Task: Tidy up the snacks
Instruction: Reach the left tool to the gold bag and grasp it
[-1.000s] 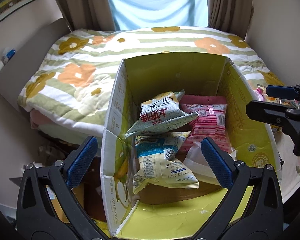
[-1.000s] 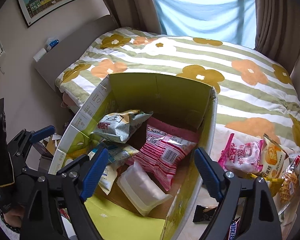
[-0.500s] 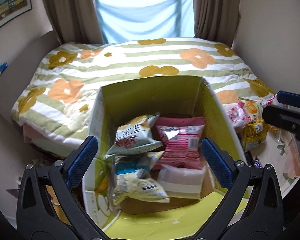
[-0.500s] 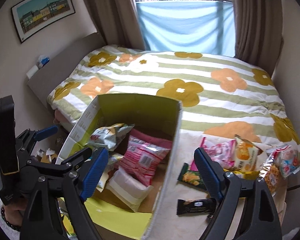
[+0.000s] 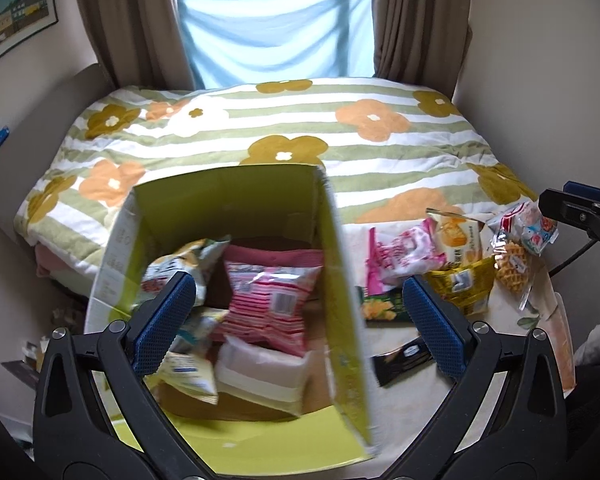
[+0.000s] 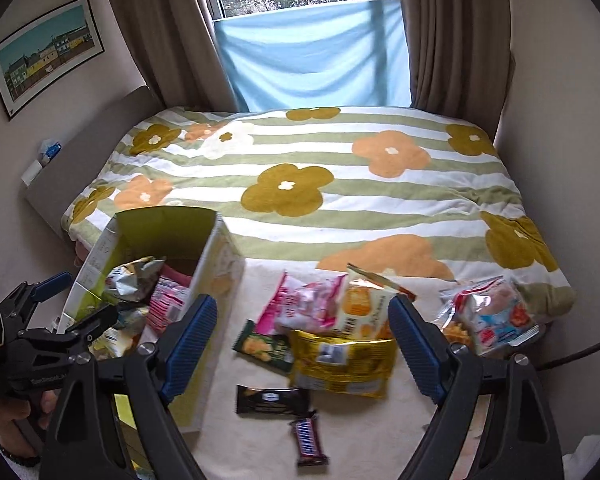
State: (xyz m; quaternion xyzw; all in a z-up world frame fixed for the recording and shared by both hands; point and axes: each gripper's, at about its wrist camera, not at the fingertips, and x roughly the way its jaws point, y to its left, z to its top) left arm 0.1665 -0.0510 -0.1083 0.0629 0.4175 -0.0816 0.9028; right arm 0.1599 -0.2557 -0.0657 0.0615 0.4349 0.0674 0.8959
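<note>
The right gripper [image 6: 302, 338] hangs wide open with nothing between its blue pads, and the loose snacks lie directly ahead of it and below on the pale worktop [image 6: 360, 432] at the foot of the bed [image 6: 340, 184]. Nearest to it is the gold packet [image 6: 340, 364], lying flat with its long side across the gap between the pads. The black bar [image 6: 273, 399] and the brown bar [image 6: 309, 442] lie just below that. The left gripper [image 5: 296, 320] is also fully open and empty, hovering over the yellow-lined cardboard box [image 5: 342, 292], which already holds a pink packet [image 5: 270, 304] and other packets. The box stands to the left of the loose pile, so the right gripper is the nearer one for the next pick, and the carry would run leftward.
</note>
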